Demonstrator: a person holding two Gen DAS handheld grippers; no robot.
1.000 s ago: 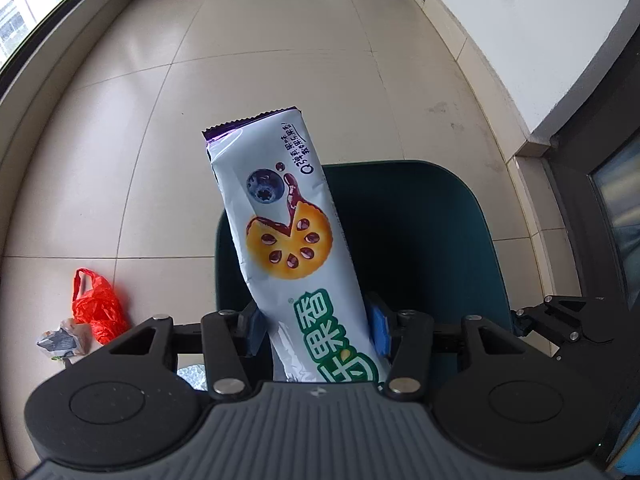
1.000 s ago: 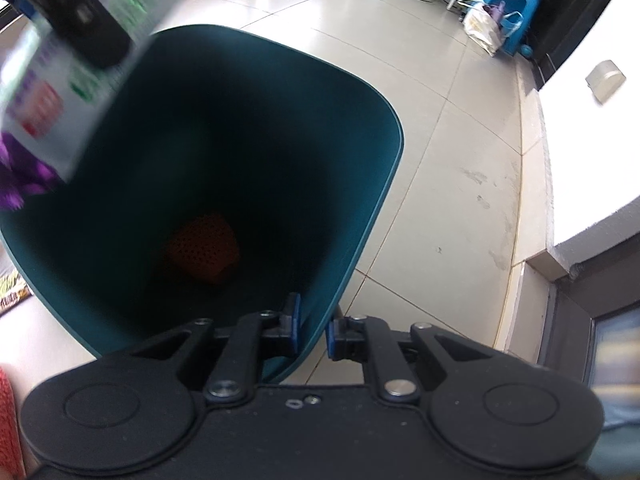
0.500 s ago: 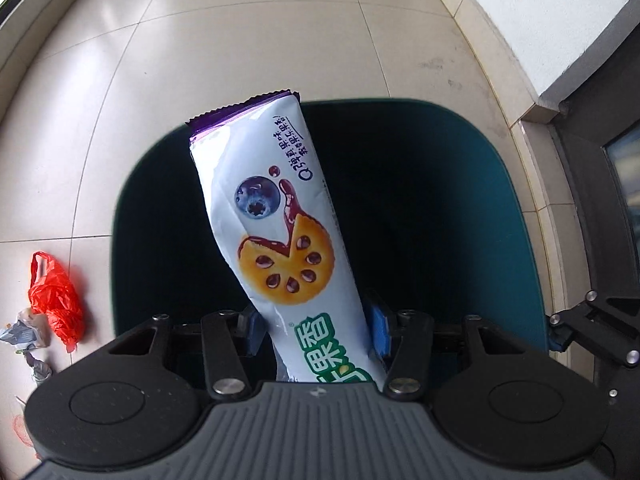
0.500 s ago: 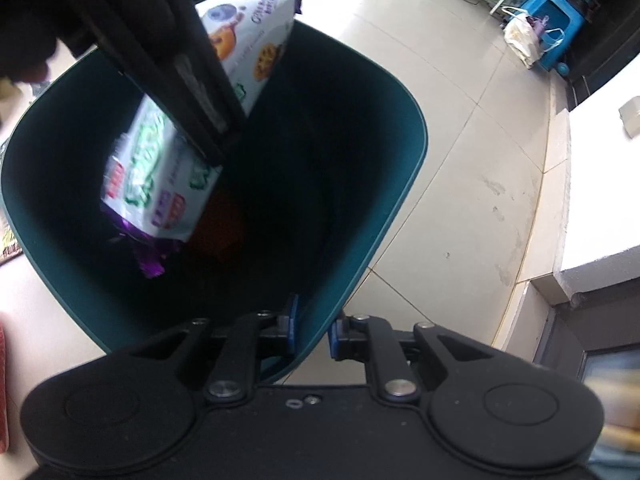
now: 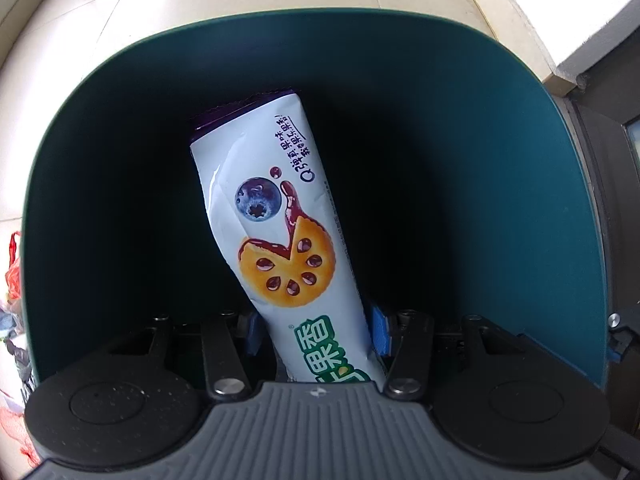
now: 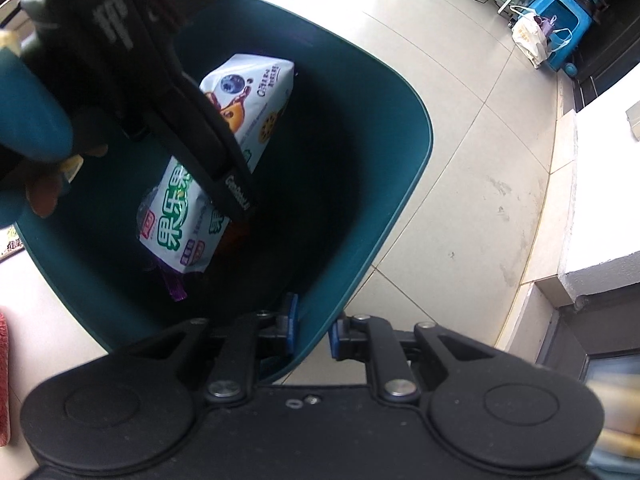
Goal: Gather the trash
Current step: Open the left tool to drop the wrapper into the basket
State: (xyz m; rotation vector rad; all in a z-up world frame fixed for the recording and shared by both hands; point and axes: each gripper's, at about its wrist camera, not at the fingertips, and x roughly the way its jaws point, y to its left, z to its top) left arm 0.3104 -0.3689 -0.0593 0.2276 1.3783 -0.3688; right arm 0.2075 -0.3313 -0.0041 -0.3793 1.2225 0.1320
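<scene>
My left gripper is shut on a white biscuit packet printed with a blueberry and green letters. The packet hangs down inside the dark teal bin, well below its rim. In the right wrist view the same packet shows inside the bin, gripped at its middle by the left gripper's black fingers. My right gripper is shut on the bin's near rim, one blue pad inside the wall and one outside. Something orange lies dim at the bin's bottom, mostly hidden by the packet.
A red plastic bag and scraps of litter lie on the beige tiled floor left of the bin. A white ledge runs along the right. A blue stool and a white bag stand far off.
The left gripper has come down with the packet, from above the bin's rim to deep inside it. The right gripper has kept its hold on the rim.
</scene>
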